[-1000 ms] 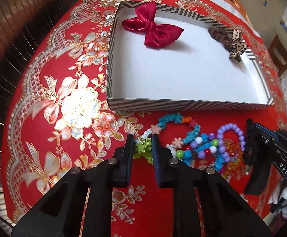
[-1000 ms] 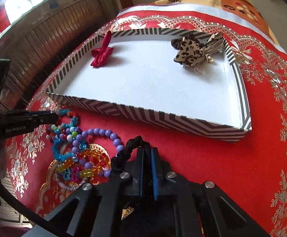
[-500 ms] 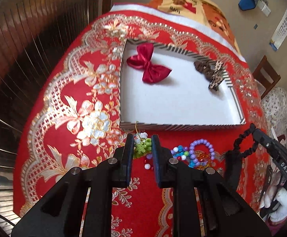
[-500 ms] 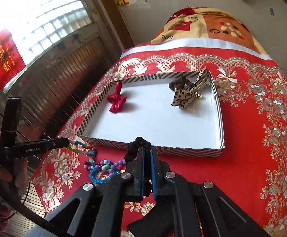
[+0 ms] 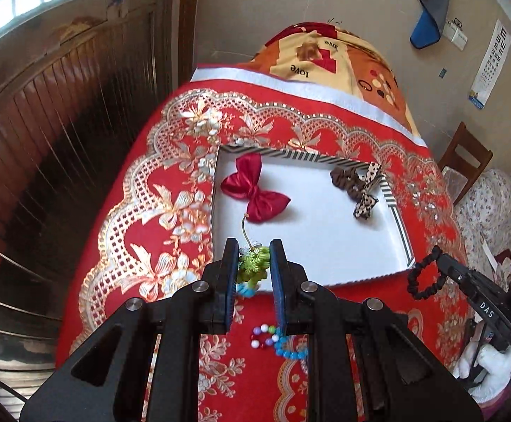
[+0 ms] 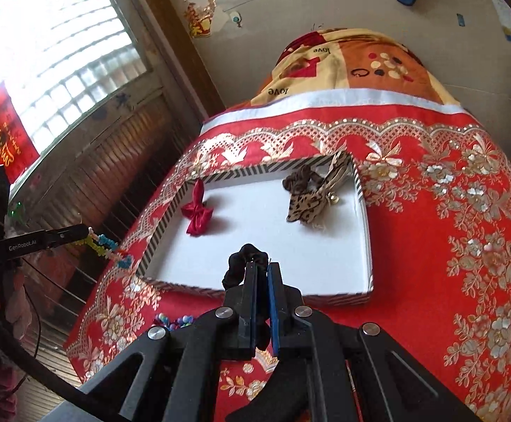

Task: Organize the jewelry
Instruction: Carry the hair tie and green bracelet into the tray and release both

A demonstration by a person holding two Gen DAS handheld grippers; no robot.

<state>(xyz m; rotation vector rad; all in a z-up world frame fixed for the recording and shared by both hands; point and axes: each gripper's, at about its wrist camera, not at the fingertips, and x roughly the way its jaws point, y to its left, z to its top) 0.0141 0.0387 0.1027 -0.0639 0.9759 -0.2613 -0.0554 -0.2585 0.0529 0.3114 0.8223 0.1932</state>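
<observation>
My left gripper [image 5: 253, 263] is shut on a green-tasselled bead bracelet [image 5: 253, 267] and holds it in the air over the near left edge of the striped white tray [image 5: 401, 227]; its beads hang below. In the right wrist view the bracelet [image 6: 106, 244] dangles from the left gripper [image 6: 86, 232]. My right gripper [image 6: 262, 270] is shut on a black scrunchie [image 6: 244, 258], above the tray's near rim [image 6: 367, 232]; the scrunchie also shows in the left wrist view [image 5: 424, 277]. A red bow [image 5: 255, 193] and a leopard scrunchie [image 5: 361, 190] lie in the tray.
Loose bead bracelets [image 5: 280, 341] lie on the red floral cloth [image 5: 171, 211] in front of the tray. A wooden shutter wall [image 5: 44, 133] stands at the left. A wooden chair [image 5: 466, 161] stands at the right. A patterned blanket [image 6: 353, 66] lies beyond the cloth.
Both grippers have risen well above the table, the left lifting the green bracelet out of the bead pile, the right carrying the black scrunchie up towards the tray.
</observation>
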